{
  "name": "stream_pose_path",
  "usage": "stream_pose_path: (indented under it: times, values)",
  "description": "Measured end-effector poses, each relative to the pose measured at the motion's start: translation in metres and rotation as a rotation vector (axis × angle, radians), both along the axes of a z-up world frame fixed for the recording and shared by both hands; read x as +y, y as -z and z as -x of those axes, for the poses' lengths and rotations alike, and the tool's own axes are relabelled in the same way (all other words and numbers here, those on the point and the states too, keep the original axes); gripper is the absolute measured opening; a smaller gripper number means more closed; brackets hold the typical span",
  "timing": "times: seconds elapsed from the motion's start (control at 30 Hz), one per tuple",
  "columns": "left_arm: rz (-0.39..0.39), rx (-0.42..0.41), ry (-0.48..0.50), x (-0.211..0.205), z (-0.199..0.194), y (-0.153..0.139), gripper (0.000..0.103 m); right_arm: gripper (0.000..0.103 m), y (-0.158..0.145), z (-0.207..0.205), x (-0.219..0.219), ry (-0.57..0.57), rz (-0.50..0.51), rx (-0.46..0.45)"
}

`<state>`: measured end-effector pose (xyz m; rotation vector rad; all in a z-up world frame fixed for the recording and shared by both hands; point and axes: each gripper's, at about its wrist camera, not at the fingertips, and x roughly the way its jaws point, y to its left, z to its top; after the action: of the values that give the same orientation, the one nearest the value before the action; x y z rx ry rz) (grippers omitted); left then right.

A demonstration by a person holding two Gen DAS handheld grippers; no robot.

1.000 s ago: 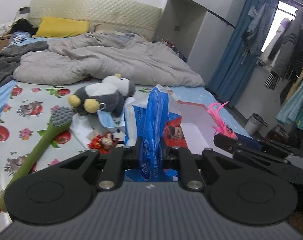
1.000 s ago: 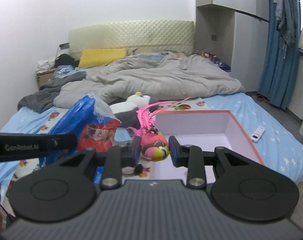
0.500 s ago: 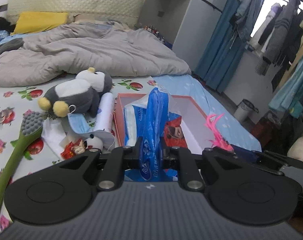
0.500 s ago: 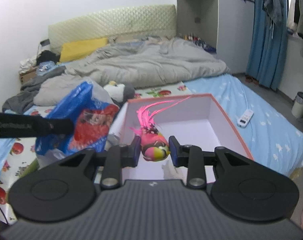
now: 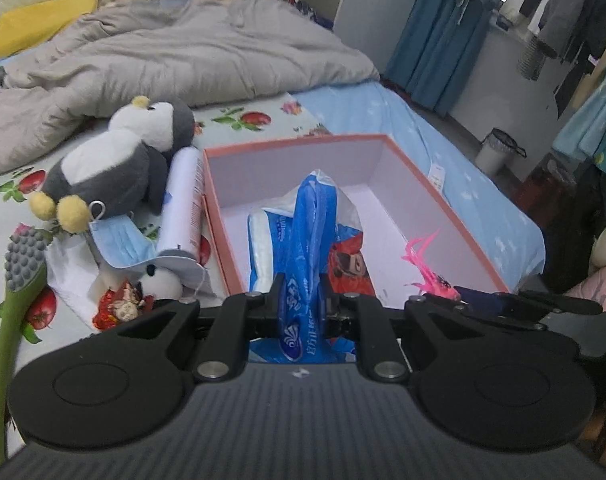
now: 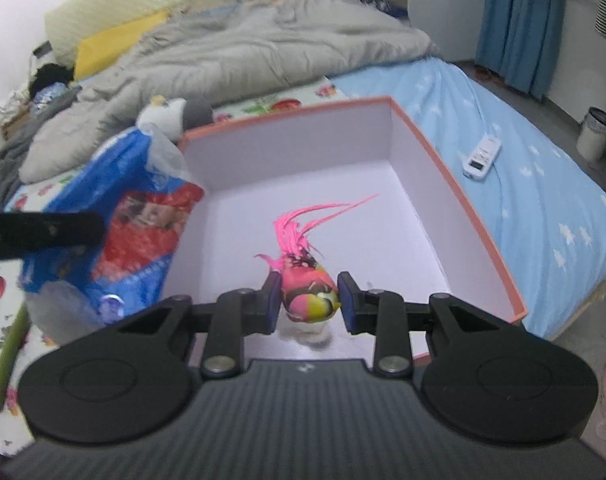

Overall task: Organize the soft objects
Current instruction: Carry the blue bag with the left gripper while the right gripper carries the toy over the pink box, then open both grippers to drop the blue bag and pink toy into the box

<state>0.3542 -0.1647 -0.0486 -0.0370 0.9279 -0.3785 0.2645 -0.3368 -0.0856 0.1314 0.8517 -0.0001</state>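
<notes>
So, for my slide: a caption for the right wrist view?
Right gripper holds a pink feathered toy above the open box.

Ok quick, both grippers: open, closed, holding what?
Left gripper: closed on the blue plastic bag, held over the pink box.
Right gripper: closed on the pink feathered toy.

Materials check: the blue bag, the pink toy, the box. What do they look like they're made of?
Blue bag: thin plastic film, glossy, crinkled, with printed graphics; it bunches where the left gripper pinches it.
Pink toy: smooth, multicoloured body, likely rubber or soft plastic, with a feather-like pink tuft; hard to be sure.
Box: probably cardboard, with thin stiff walls, a matte white inside and an orange-pink rim.
</notes>
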Motion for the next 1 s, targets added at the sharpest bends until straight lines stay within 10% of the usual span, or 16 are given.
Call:
stream_pose_path:
  times: [1.0]
  values:
    - [-0.025,-0.050,0.002,0.001,0.019,0.002,0.038,0.051,0.021,0.004,-0.017,0.027,-0.019,0.040]
